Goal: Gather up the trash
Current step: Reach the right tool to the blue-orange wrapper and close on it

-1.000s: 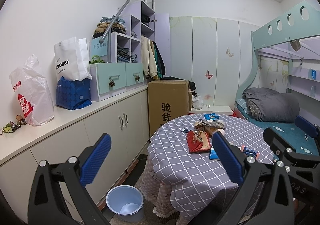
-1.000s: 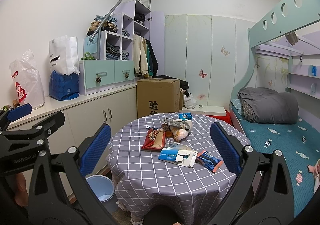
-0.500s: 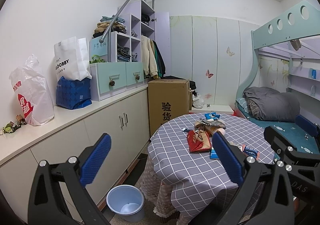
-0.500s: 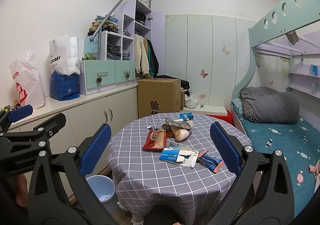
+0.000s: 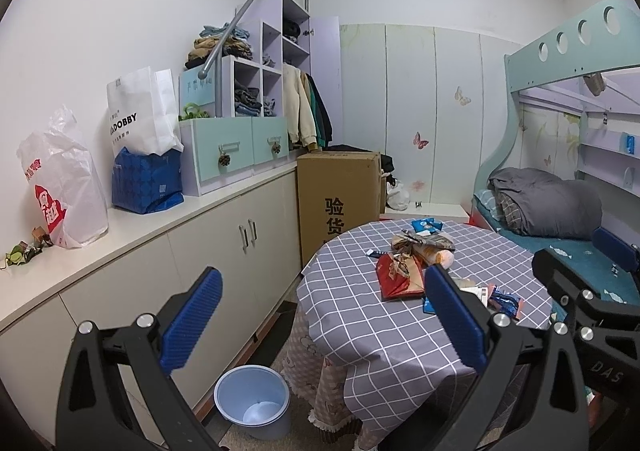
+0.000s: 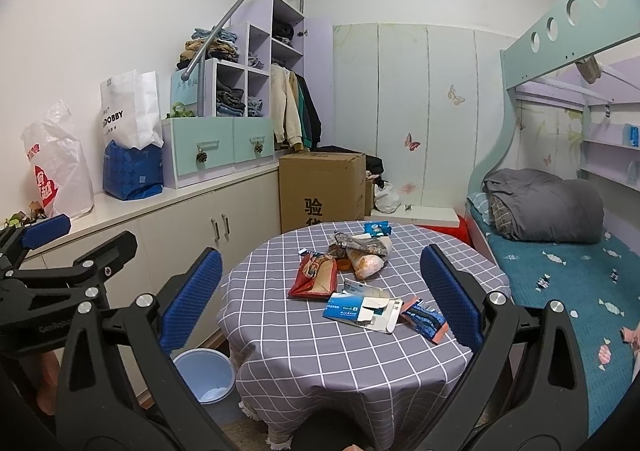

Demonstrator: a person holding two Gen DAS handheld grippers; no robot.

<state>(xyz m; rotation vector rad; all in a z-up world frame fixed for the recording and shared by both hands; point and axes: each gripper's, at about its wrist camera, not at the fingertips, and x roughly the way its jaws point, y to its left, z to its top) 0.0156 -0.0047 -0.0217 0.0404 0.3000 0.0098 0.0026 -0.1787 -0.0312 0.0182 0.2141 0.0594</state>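
Observation:
Trash lies on a round table with a grey checked cloth (image 6: 320, 351): a red snack bag (image 6: 314, 277), a blue-and-white torn box (image 6: 362, 309), a dark blue wrapper (image 6: 424, 321), a crumpled brown wrapper (image 6: 362, 245) and a small blue packet (image 6: 376, 227). The red bag also shows in the left wrist view (image 5: 400, 277). A light blue bin (image 5: 253, 401) stands on the floor left of the table; it also shows in the right wrist view (image 6: 206, 375). My left gripper (image 5: 320, 325) is open and empty, short of the table. My right gripper (image 6: 320, 299) is open and empty above the table's near side.
White low cabinets (image 5: 224, 251) run along the left wall, with bags (image 5: 64, 191) and teal drawers (image 5: 236, 147) on top. A cardboard box (image 5: 340, 195) stands behind the table. A bunk bed (image 6: 560, 251) with a grey duvet is at the right.
Both views have shifted very slightly; the table sits a touch further right in each. Both grippers stay open and empty.

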